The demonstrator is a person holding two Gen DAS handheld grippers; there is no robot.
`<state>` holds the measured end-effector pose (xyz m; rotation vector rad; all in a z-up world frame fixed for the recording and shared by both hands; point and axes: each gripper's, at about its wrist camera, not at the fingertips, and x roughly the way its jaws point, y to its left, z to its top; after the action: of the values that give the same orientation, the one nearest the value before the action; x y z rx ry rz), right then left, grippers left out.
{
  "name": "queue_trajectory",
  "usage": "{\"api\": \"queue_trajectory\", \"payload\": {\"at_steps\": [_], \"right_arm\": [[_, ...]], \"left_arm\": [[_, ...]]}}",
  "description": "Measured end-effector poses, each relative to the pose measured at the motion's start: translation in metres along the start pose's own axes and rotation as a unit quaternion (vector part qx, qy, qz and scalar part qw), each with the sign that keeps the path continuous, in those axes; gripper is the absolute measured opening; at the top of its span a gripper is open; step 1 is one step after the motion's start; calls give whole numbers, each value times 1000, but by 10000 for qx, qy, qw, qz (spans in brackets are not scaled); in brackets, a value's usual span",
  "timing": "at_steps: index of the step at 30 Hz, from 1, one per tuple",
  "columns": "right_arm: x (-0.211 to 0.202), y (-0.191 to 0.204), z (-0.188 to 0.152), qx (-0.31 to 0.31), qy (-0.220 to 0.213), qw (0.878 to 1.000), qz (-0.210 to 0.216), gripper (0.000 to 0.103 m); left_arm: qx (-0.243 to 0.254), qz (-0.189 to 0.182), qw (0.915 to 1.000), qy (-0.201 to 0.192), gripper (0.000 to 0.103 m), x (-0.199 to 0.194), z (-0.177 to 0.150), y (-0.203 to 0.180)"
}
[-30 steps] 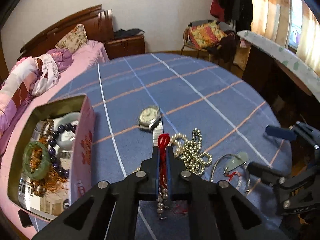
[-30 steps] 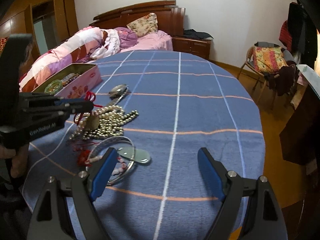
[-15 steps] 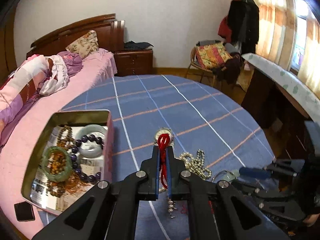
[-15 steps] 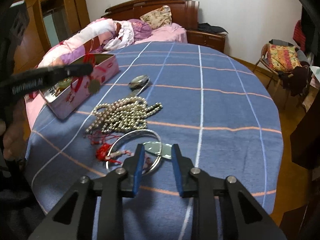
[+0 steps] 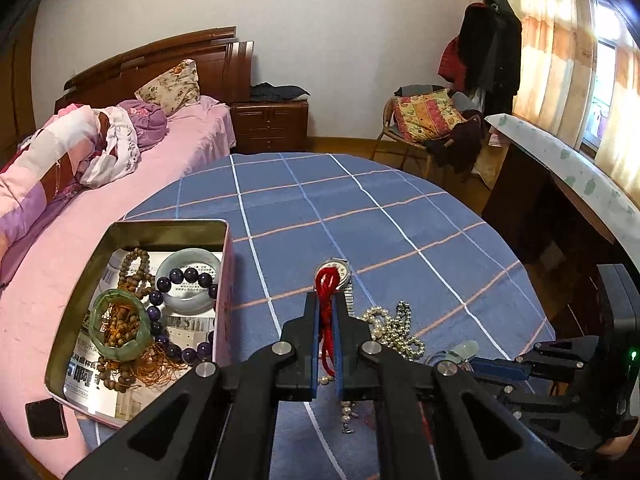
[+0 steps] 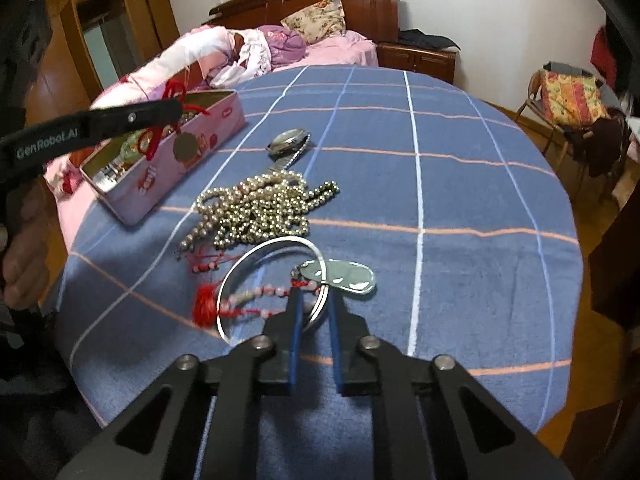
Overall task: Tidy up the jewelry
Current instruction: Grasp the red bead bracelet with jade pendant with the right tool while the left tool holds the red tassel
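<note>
A red cord necklace was clamped between the left gripper fingers, beside the pink tin at nine o'clock. The right gripper fingers had just been closing around a silver bangle on the blue table.

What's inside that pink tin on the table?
The pink tin holds a green bangle, a pale bangle, dark purple beads and brown beads on printed paper. Anything beneath them is hidden.
</note>
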<state>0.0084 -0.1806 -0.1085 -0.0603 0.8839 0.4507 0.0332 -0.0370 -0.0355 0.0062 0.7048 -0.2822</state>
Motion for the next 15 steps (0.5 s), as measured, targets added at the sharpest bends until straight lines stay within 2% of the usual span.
{"api": "queue_trajectory", "payload": {"at_steps": [5,15], "right_arm": [[-4,-2,2,90,-158,9998,-28,8],[-14,1,9,68,-419,9991,-31,7]], "left_arm": [[-15,13,10000,13,4,-1,-2,2],[-74,36,10000,24,4,-6,-8,10]]}}
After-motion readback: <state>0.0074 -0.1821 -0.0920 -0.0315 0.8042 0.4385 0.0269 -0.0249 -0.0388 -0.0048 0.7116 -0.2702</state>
